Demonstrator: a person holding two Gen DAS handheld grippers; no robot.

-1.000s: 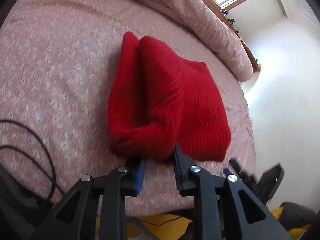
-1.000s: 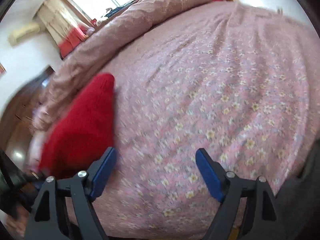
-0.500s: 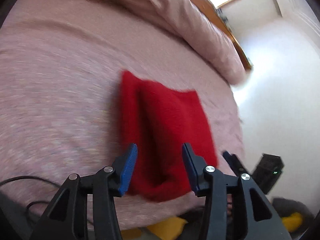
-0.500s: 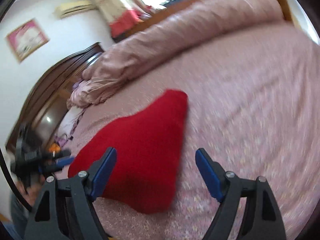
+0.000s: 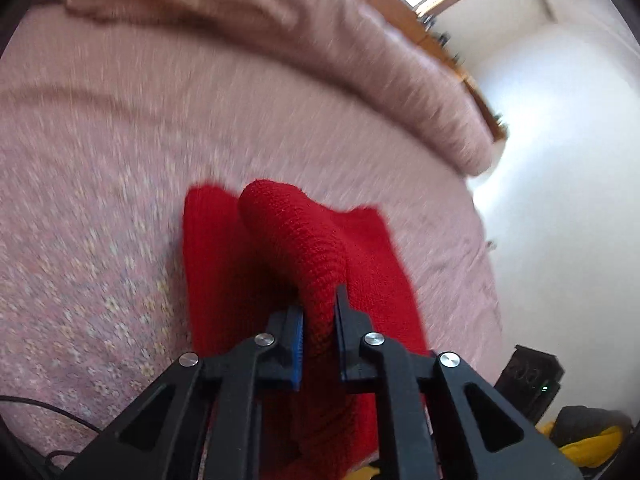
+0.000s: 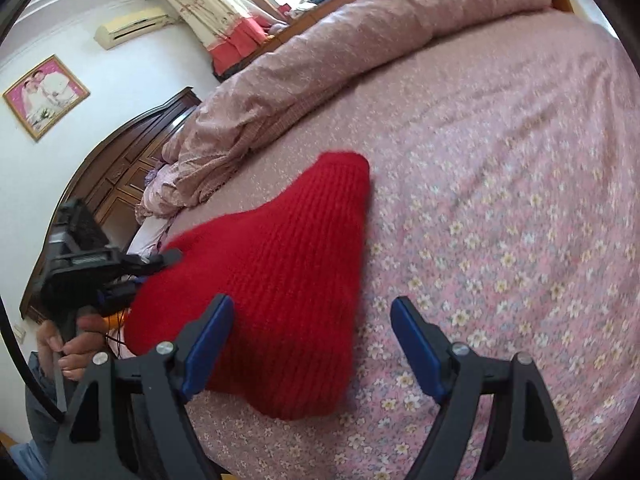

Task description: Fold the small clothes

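Jaws of the left gripper point(image 5: 319, 334) have just been closing and now pinch a raised ridge of the red knit garment point(image 5: 296, 248), low in the centre of the left wrist view, the knit bunched up between the pads. Over in the right wrist view the right gripper point(image 6: 312, 344) stands with its jaws wide apart and nothing between them; its left finger sits over the near edge of the garment at lower centre, the right finger over bare bedsheet point(image 6: 520, 200). The garment lies near the edge of the bed, its pointed end reaching toward the rolled duvet point(image 6: 340, 48) in the upper part of the frame. At the left edge of that view a hand point(image 6: 76, 344) holds the left tool against the garment's left side.

Reading the step: this looks like the pick-up for a fold, one edge secured, the other not yet. Next, I'd say, the right gripper has to settle on the near edge and clamp, so both ends lift evenly; thick knit like this may sag or slide out of a shallow pinch.
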